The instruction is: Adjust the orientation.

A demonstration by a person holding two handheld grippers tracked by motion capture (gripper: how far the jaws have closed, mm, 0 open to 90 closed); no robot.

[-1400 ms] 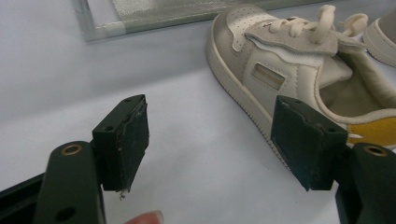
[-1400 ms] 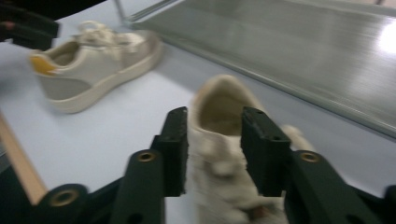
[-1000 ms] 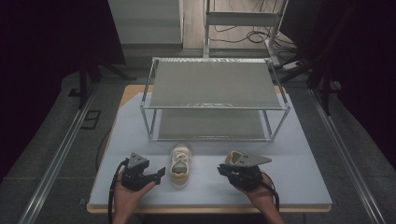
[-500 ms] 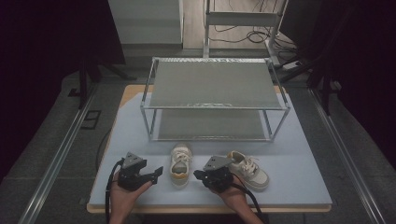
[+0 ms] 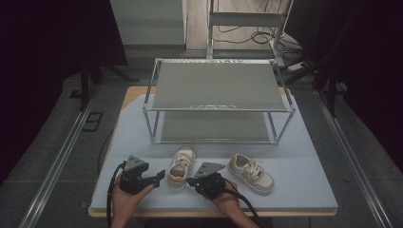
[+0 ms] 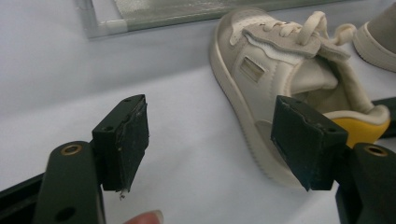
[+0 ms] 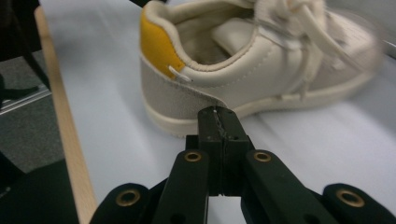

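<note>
Two small cream shoes lie on the pale blue table in front of a wire rack. The left shoe (image 5: 181, 165) (image 6: 275, 79) (image 7: 261, 70) has a yellow heel patch and points toward the rack. The right shoe (image 5: 251, 173) (image 6: 378, 37) lies at an angle with its laces up. In the high view my left gripper (image 5: 160, 176) (image 6: 210, 135) is open just left of the left shoe's heel, one jaw in front of the shoe's side. My right gripper (image 5: 189, 181) (image 7: 218, 116) is shut with nothing in it, its tip at the heel's other side.
A two-shelf metal wire rack (image 5: 218, 109) (image 6: 100, 28) stands behind the shoes across the middle of the table. The table's wooden front edge (image 7: 60, 130) runs close behind both hands. Dark floor and rails lie on either side of the table.
My right gripper has moved left, off the right shoe, to the heel of the left shoe. The right shoe now lies uncovered. My left gripper has barely shifted.
</note>
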